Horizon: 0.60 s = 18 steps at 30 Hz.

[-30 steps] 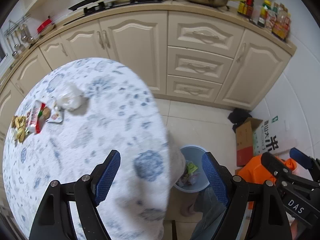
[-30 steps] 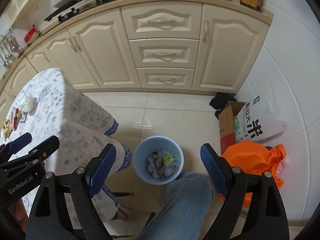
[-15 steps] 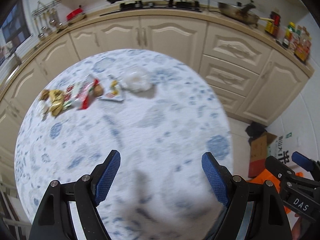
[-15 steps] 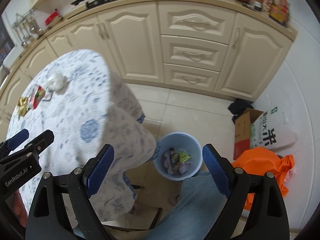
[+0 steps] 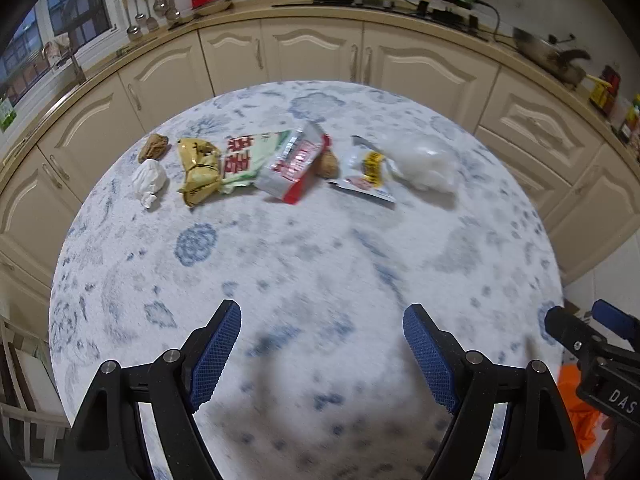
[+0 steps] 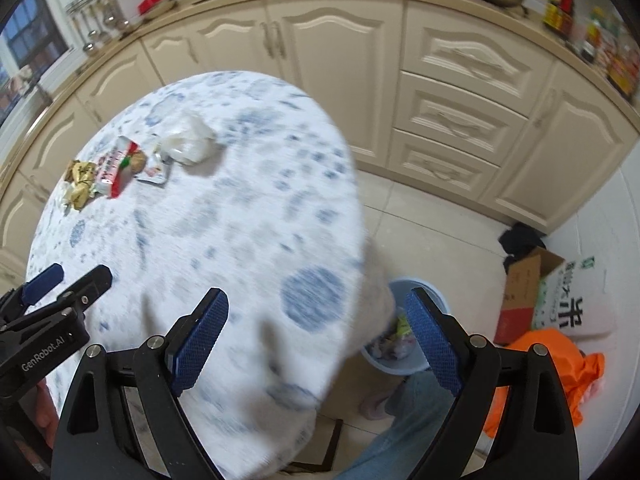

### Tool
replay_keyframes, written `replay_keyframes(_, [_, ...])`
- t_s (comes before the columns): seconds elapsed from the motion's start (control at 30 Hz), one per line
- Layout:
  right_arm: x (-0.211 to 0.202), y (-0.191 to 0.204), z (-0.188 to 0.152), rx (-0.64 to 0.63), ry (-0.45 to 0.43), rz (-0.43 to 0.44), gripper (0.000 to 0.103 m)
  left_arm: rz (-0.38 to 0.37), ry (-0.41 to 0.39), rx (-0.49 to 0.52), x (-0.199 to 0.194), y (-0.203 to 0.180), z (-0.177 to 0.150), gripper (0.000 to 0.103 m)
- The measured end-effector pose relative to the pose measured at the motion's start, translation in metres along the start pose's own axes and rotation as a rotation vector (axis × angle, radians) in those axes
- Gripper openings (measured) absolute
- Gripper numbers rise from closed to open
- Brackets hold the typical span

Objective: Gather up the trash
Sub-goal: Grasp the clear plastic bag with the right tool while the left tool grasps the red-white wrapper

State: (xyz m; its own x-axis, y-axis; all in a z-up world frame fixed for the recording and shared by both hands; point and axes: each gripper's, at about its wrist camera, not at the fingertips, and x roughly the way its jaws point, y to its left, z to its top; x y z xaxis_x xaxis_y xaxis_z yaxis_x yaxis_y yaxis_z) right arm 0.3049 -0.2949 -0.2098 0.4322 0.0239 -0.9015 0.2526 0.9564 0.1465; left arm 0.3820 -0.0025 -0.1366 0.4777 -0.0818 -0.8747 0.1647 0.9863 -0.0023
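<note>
**Both grippers empty over the bench, trash lined up at its far side**

While both grippers hung above the round bench (image 5: 320, 260) with its blue-patterned cloth, each stood wide with nothing between its blue pads. The left gripper (image 5: 322, 356) pointed steeply down over the near half of the cloth, which lay bare all the way to the litter. The right gripper (image 6: 316, 344) sat over the bench's right edge, one finger above the cloth, the other above the floor.

At the far side lay a row of trash: a white crumpled tissue (image 5: 150, 180), a brown lump (image 5: 153, 147), a gold wrapper (image 5: 200, 172), a green-and-red packet (image 5: 248, 156), a red-and-clear packet (image 5: 294, 166), a small white sachet (image 5: 368, 178) and a clear plastic bag (image 5: 426, 166). Cream cabinets (image 5: 312, 56) curved close behind the bench's far edge.

Only the right wrist view showed the blue bin (image 6: 400, 360), on the tiled floor just past the bench's right edge, already holding scraps, with a denim-clad leg (image 6: 404, 420) beside it, and a cardboard box (image 6: 524, 292) and an orange bag (image 6: 548, 360) further right. The left wrist view gave the litter sharply.
</note>
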Motion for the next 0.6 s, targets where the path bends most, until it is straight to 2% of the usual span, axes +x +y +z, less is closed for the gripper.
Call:
replay_keyframes(0.33, [0.035, 0.049, 0.07, -0.04, -0.016, 0.057, 0.092, 0.002, -0.019, -0.017, 0.039, 0.03, 0.057, 0.079])
replay_keyframes(0.6, [0.074, 0.079, 0.11, -0.07, 0.029, 0.071, 0.092, 0.004, 0.012, 0.027, 0.082, 0.037, 0.099, 0.079])
